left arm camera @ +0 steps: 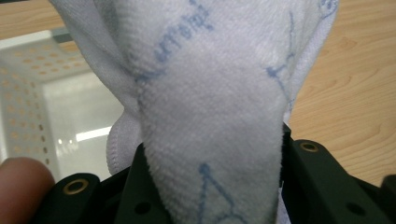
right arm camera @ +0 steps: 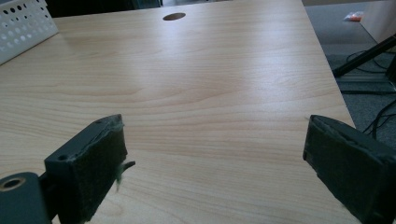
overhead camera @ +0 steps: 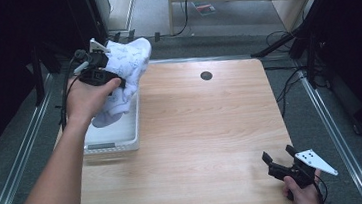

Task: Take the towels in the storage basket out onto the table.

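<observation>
The pale wood-grain desk (overhead camera: 206, 124) lies smooth, a white perforated basket (overhead camera: 112, 138) at its left edge. Above the basket hangs the towel (overhead camera: 123, 72), soft white terry with blue print, bunched and drooping. The left gripper (overhead camera: 111, 81) has its fingers clamped tight on a thick fold. Best to lift it well clear of the rim before swinging over. The right gripper (overhead camera: 280, 156) waits near the desk's front corner, fingers wide apart, holding nothing.
</observation>
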`<state>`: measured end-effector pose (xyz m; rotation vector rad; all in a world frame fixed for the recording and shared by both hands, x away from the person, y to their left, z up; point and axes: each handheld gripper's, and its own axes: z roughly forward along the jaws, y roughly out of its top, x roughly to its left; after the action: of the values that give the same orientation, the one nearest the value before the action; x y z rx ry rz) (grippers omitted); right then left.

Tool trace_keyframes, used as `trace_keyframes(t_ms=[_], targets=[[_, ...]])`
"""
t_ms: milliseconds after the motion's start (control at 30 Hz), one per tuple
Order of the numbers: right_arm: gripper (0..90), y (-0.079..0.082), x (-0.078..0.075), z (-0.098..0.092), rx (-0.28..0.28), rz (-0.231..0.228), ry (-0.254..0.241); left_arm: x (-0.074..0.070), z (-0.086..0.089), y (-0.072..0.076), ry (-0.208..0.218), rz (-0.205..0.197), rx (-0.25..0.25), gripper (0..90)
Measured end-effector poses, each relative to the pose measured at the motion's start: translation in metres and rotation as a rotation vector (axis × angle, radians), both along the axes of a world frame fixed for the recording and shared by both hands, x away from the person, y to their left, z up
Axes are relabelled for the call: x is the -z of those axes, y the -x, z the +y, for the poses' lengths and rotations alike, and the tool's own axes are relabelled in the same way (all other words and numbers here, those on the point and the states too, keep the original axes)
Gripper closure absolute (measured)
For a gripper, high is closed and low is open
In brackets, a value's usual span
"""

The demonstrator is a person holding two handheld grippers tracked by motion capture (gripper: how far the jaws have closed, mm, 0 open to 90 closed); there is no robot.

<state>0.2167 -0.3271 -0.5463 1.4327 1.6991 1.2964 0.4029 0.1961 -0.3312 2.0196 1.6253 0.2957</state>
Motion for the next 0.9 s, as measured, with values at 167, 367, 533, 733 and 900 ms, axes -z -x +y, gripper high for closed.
trace_keyframes(t_ms=[167, 367, 533, 733, 900], targets=[[6.1, 0.000, 0.000, 0.000, -0.001, -0.002, 0.001, 0.009, -0.028, -0.004, 0.003, 0.013, 0.043, 65.1], [6.2, 0.000, 0.000, 0.000, -0.001, -0.001, 0.002, 0.023, -0.066, -0.008, -0.016, 0.025, 0.108, 65.1], [6.1, 0.000, 0.000, 0.000, -0.002, -0.002, 0.001, 0.041, -0.095, -0.011, -0.008, 0.030, 0.147, 65.0], [6.2, 0.001, 0.000, 0.000, -0.003, -0.004, 0.001, 0.070, -0.127, -0.016, -0.001, 0.073, 0.202, 64.8], [6.2, 0.001, 0.000, 0.000, -0.005, -0.006, 0.003, 0.089, -0.152, -0.018, 0.008, 0.096, 0.235, 64.6]])
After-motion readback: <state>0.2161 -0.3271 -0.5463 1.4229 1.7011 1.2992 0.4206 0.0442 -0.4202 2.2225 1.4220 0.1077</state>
